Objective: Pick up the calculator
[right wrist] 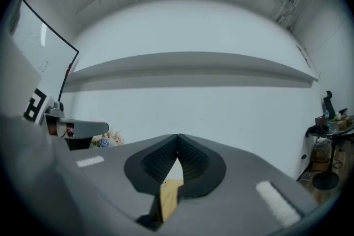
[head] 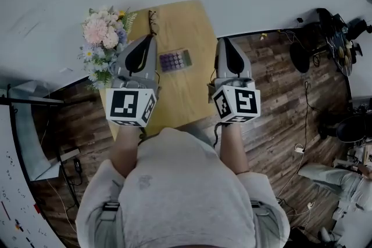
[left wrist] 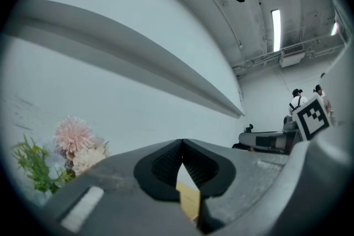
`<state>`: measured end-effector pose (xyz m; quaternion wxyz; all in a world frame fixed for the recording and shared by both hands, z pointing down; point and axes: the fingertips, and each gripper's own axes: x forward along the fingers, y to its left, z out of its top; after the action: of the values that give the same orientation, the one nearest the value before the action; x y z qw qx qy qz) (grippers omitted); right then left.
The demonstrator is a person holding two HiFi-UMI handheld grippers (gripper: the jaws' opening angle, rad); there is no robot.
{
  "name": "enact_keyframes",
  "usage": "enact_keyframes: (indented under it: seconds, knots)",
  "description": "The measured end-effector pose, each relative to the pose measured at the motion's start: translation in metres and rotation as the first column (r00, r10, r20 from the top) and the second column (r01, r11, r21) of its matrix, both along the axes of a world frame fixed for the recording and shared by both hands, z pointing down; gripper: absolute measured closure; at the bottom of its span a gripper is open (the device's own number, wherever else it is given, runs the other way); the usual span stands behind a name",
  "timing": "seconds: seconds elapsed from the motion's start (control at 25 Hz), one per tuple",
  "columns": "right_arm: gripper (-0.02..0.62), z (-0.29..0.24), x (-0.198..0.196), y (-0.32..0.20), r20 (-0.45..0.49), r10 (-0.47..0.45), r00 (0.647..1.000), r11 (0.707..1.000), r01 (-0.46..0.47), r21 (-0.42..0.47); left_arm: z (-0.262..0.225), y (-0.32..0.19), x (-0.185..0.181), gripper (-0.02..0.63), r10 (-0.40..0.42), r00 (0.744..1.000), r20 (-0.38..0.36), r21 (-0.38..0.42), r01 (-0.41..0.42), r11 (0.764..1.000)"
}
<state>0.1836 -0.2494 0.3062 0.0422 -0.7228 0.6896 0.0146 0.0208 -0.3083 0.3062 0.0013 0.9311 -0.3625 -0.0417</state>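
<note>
Two hand-held grippers, one calculator, one table.

1. Left gripper (head: 151, 38): upper centre-left of the head view. Jaws together, tips meeting, nothing between them; only a sliver of tabletop shows below the pads.
2. Right gripper (head: 224, 40): upper centre-right. Jaws likewise closed and empty.
3. Calculator (head: 175, 60): flat on the wooden table (head: 195, 23), centre of the head view, between the two grippers and touched by neither. Purple and green keys.
4. Flower bunch (head: 103, 38): just left of the left gripper.
5. Spectacles (head: 152, 19): near the table's far edge, above the calculator.

Handling note (judgement): the step is the approach. One gripper should suffice. Its jaws must be spread before it comes down. Both grippers appear to point level, so the chosen one should tip downward. The calculator is thin and lies flat, so take it across its shorter width, with the pads low against the edges. Keep the left gripper clear of the flowers.

Writing: none legible. Marker cubes carry black-and-white square patterns only. Key legends too small to read.
</note>
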Motion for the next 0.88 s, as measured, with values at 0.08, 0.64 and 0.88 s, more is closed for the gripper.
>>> enact_keyframes:
  seconds: [0.08,0.64,0.88]
  knots:
    - [0.595,0.011,0.000,-0.004,0.006,-0.006,1.000,0.999,0.006,-0.032,0.009,-0.002,0.004,0.601,0.007,1.000,0.014,-0.022,-0.007,1.000]
    - [0.595,0.106,0.006,-0.042,0.102,-0.075,0.992,0.946,0.102,-0.306,0.106,-0.018,0.023,0.600,0.006,0.993,0.121,-0.275,0.027,0.961]
    - [0.595,0.143,0.009,-0.058,0.141,-0.115,0.983,0.897,0.164,-0.411,0.158,-0.022,0.019,0.600,-0.036,0.986,0.161,-0.423,0.102,0.901]
